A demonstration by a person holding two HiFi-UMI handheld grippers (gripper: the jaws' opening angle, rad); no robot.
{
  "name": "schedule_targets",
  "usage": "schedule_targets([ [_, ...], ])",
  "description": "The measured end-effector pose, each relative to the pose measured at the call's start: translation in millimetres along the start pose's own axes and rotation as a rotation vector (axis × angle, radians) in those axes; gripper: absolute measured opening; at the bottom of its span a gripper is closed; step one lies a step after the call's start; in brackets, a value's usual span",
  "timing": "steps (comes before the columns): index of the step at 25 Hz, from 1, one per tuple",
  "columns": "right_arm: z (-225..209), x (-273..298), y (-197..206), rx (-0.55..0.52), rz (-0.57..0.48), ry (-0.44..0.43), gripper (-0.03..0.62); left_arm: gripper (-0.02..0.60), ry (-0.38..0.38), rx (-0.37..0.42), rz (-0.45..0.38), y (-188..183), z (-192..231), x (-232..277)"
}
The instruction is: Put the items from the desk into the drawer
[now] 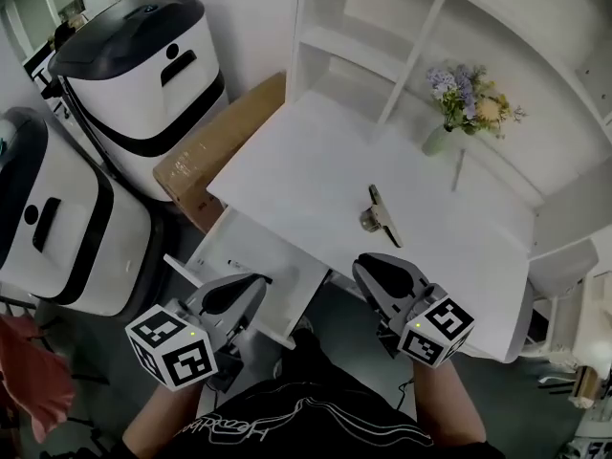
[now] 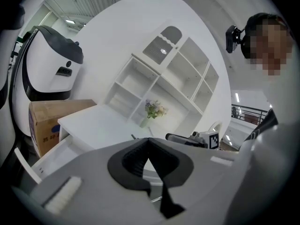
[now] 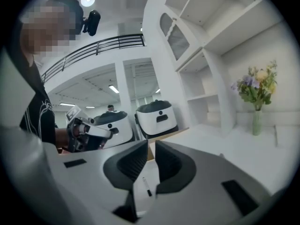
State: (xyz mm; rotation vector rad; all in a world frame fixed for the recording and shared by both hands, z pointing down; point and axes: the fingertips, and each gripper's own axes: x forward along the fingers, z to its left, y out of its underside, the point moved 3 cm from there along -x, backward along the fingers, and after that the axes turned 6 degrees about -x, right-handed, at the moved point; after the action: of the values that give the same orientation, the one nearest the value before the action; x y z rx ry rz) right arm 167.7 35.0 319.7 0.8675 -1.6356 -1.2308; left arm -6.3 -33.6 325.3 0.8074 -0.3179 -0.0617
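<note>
A small tan and metal clip-like item (image 1: 380,214) lies on the white desk (image 1: 316,170), near its front edge. Below the desk's left end, the white drawer (image 1: 251,256) stands pulled out, and a small pen (image 1: 234,265) lies in it. My left gripper (image 1: 256,283) hovers over the drawer's near end with its jaw tips touching and nothing held. My right gripper (image 1: 375,266) hangs just in front of the desk edge, a short way from the item. A narrow gap shows between its jaws, and the pen (image 3: 146,185) is seen through that gap.
A vase of flowers (image 1: 438,140) stands at the back of the desk under white shelves (image 1: 382,27). A cardboard box (image 1: 215,146) leans at the desk's left end. Two white and black machines (image 1: 143,65) (image 1: 48,218) stand on the floor to the left.
</note>
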Motion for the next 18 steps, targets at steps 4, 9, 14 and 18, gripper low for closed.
schedule_targets([
  [4,-40.0,-8.4,13.9,-0.021,0.047,0.111,0.101,0.008,0.004,0.000,0.031,-2.3,2.5,18.7],
  [9,-86.4,-5.9,34.3,-0.080,0.135,0.204,0.160,0.008,-0.007,-0.003,0.061,-8.5,10.2,40.8],
  [14,-123.9,9.8,59.4,-0.185,0.263,0.263,0.175,0.009,-0.025,-0.009,0.083,-15.3,22.9,60.3],
  [18,-147.2,28.1,85.1,-0.282,0.395,0.311,0.175,0.008,-0.041,-0.024,0.099,-19.1,35.0,72.6],
])
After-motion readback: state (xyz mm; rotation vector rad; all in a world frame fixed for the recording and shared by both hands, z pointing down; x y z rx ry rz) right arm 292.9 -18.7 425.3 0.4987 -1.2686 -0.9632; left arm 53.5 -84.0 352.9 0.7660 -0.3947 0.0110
